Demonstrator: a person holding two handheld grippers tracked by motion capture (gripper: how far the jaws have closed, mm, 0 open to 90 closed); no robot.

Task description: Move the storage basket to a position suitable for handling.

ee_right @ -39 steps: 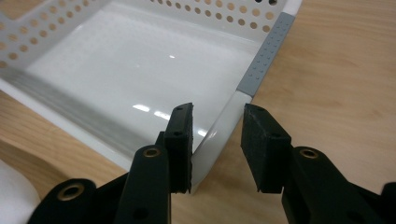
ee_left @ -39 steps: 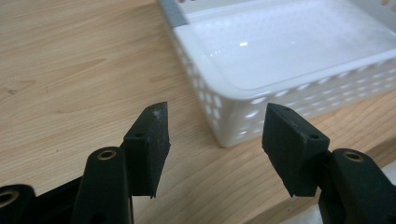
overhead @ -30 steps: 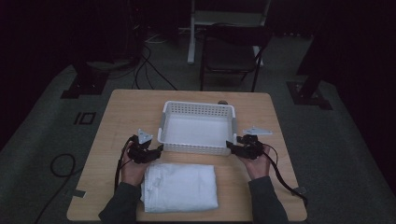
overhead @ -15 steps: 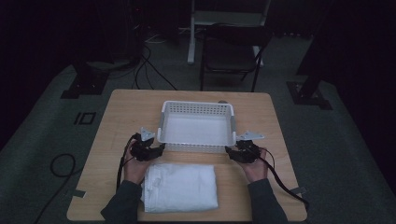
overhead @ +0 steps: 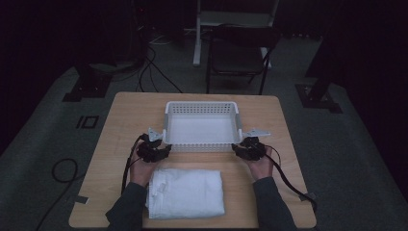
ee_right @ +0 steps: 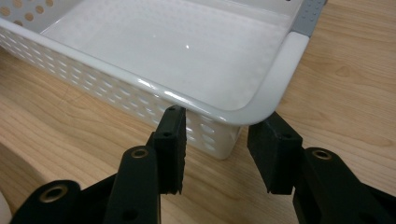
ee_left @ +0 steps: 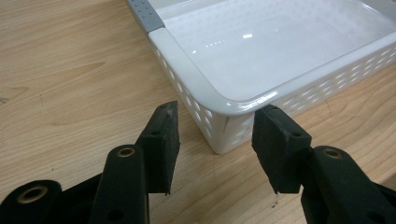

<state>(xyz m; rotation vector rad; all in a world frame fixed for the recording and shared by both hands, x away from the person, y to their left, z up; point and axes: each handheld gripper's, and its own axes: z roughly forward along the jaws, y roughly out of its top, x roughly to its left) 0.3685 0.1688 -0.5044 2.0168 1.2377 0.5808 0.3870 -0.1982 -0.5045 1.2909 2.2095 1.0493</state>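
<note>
A white perforated basket (overhead: 202, 105) stands empty at the middle of the wooden table (overhead: 125, 125). My left gripper (overhead: 163, 150) is at its near left corner. In the left gripper view the jaws (ee_left: 217, 109) have just been closing and hold that rounded corner (ee_left: 224, 135) between the pads. My right gripper (overhead: 239, 149) is at the near right corner. Its jaws (ee_right: 224, 114) have also been closing and straddle the corner (ee_right: 219, 135), with a small gap still at the pads. A folded white towel (overhead: 185, 192) lies near the front edge, between the person's forearms.
Behind the table stand a dark chair (overhead: 238, 53) and a white stand (overhead: 199, 29) on the floor. Cables (overhead: 62, 168) lie on the floor at the left. A cable (overhead: 288, 185) trails from the right gripper across the table.
The right gripper has edged inward to the basket's near right corner. The left hand has barely moved. Both pairs of jaws have narrowed around the basket's corners.
</note>
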